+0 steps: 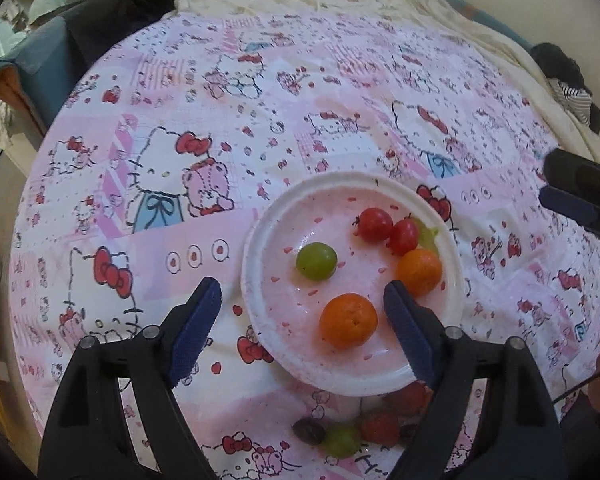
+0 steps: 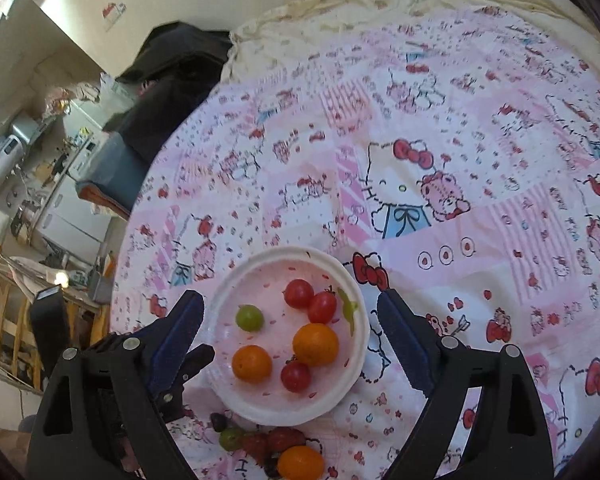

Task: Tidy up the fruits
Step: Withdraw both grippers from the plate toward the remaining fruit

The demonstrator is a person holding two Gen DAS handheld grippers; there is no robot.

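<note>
Left wrist view: the left gripper stands wide over the white plate, nothing between its pads. The plate rests on a pink cartoon-print cloth. On it lie a green grape, two cherry tomatoes, two small oranges and a pale green scrap partly hidden behind the tomatoes. The right-hand finger covers part of the plate's near rim. Below the plate a loose cluster of fruit lies on the cloth, blurred and partly hidden by that finger; a dark grape, a green grape and red pieces can be made out. The right gripper's tip is cut off at the right edge.

Right wrist view: the right gripper is likewise wide and empty above the plate. Here a third tomato shows on the plate. The cluster, with another orange, is cut off at the lower edge. The left gripper is largely hidden behind the left-hand finger.
</note>
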